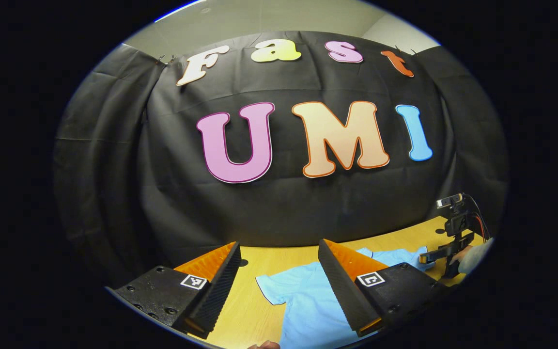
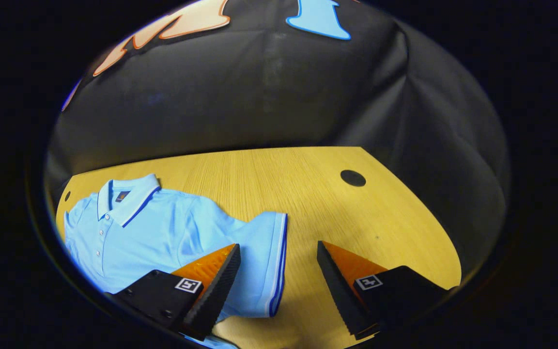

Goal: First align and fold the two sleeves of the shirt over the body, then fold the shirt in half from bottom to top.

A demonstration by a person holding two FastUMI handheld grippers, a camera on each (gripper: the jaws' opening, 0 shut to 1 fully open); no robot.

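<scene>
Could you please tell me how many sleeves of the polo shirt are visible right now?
2. One sleeve lies spread on the table just ahead of the right gripper. The other sleeve lies flat between the left gripper's fingers. Neither is folded over the body yet.

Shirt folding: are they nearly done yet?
Not yet. The blue shirt lies flat on the table, its sleeve spread out and unfolded. The right gripper hangs open over that sleeve's cuff, gripping nothing. Both sleeve folds and the bottom-to-top fold remain.
</scene>
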